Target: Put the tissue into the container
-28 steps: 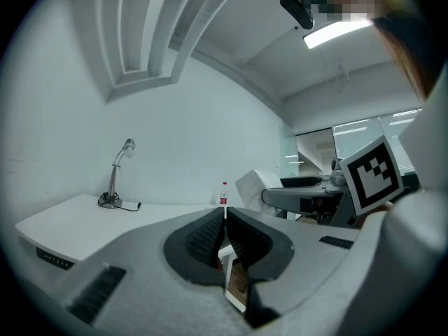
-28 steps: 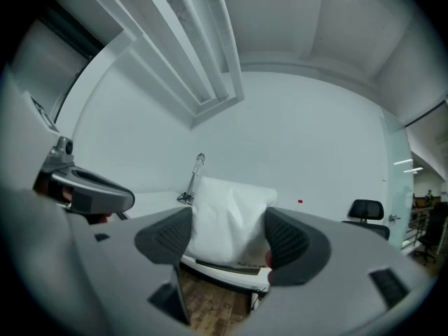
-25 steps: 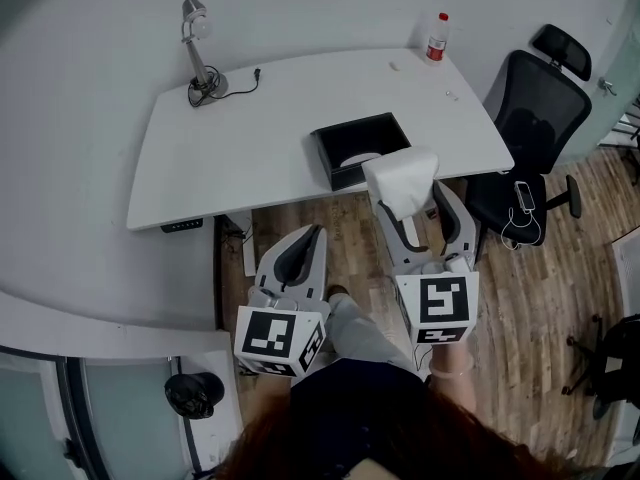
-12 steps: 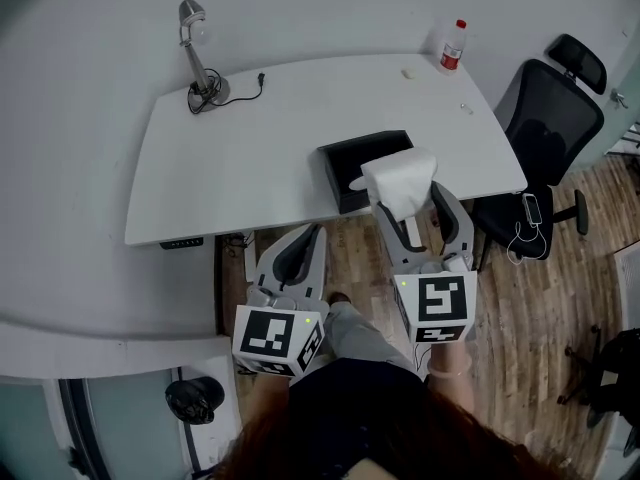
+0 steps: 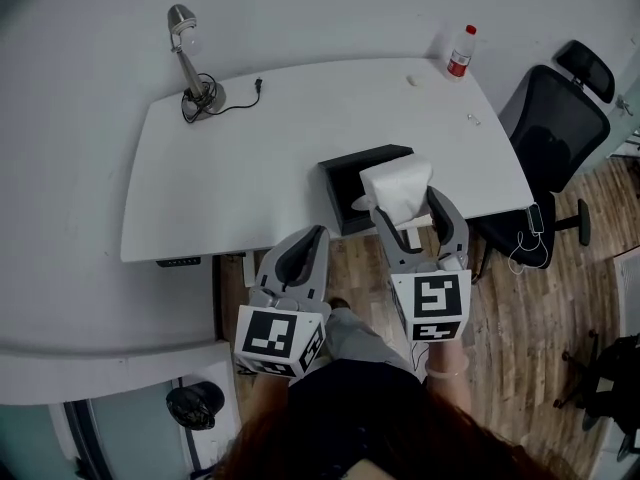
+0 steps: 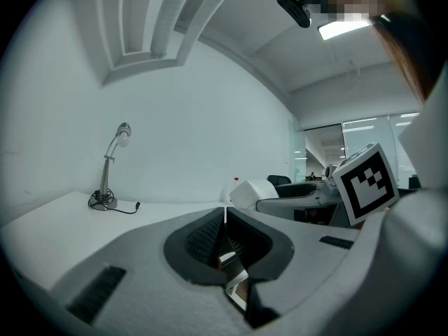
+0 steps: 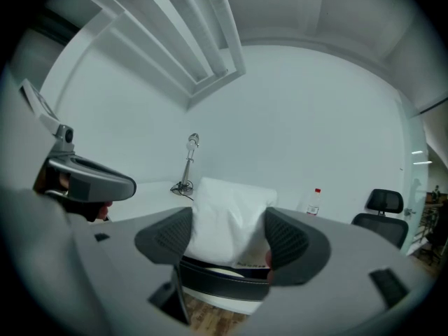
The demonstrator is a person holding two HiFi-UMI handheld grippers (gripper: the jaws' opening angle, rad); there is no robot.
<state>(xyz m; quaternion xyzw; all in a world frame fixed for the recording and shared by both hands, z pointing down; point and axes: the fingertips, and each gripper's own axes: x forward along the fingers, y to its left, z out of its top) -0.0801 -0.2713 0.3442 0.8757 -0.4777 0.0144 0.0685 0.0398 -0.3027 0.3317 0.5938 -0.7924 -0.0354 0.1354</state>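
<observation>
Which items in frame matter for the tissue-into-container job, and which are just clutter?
In the job: tissue pack, clamped in the right gripper; black container near the desk edge.

Lying about: desk lamp; red-capped bottle; office chair; left gripper, shut and empty.

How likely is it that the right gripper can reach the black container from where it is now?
Probably yes. The right gripper, shut on the tissue, hangs at the near edge of the container on the desk; nothing stands between them.
</observation>
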